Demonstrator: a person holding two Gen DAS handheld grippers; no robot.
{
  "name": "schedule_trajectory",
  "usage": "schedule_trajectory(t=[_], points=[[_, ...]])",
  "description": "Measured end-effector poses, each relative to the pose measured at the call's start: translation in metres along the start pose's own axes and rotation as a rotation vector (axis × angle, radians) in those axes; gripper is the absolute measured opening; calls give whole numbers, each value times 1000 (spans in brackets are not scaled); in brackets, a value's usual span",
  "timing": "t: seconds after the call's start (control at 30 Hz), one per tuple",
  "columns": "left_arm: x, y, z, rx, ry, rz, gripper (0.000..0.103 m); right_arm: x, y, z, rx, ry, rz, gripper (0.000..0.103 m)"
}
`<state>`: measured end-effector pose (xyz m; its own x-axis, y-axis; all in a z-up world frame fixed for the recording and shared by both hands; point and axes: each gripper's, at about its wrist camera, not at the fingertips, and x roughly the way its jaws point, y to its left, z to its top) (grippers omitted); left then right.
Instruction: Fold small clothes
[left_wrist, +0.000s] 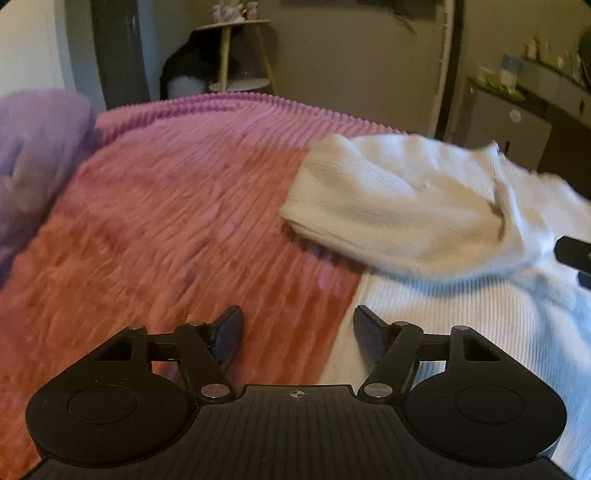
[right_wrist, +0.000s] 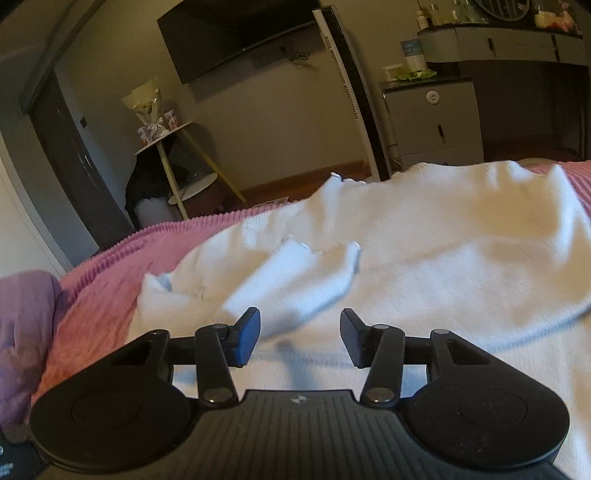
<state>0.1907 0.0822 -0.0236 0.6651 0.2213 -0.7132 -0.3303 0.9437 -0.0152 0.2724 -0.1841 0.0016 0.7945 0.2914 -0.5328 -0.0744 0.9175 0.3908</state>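
A white ribbed knit sweater (left_wrist: 461, 302) lies on the pink bedspread (left_wrist: 177, 206), with one sleeve (left_wrist: 388, 206) folded over toward the left. My left gripper (left_wrist: 298, 325) is open and empty, low over the sweater's left edge. A black part of the right gripper (left_wrist: 574, 254) shows at the right edge. In the right wrist view the sweater (right_wrist: 443, 258) fills the middle, with a sleeve (right_wrist: 291, 284) lying across the body. My right gripper (right_wrist: 300, 332) is open and empty, just above the sweater and close behind the sleeve.
A purple cloth (left_wrist: 33, 155) lies bunched at the bed's left side; it also shows in the right wrist view (right_wrist: 26, 332). Beyond the bed stand a small tiered side table (right_wrist: 173, 166), a wall TV (right_wrist: 236, 37) and grey drawers (right_wrist: 436, 122).
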Motion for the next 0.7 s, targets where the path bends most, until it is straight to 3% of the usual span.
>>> schedule_trajectory(t=[0.23,0.4,0.5,0.57,0.7], points=[[12,13,6,-35,30,-6,71,29,24,11,-10,14,9,48],[8,20,12,-53,-16,67,70,54,32,13,11,47,-11,46],[12,22,13,-55,-12,85,70,68,37,15,-6,76,-59,34],[14,20,11,-51,-2,84,70,73,40,16,-40,86,-80,8],[14,19,12,-44,-16,86,70,51,35,24,-44,14,-65,7]])
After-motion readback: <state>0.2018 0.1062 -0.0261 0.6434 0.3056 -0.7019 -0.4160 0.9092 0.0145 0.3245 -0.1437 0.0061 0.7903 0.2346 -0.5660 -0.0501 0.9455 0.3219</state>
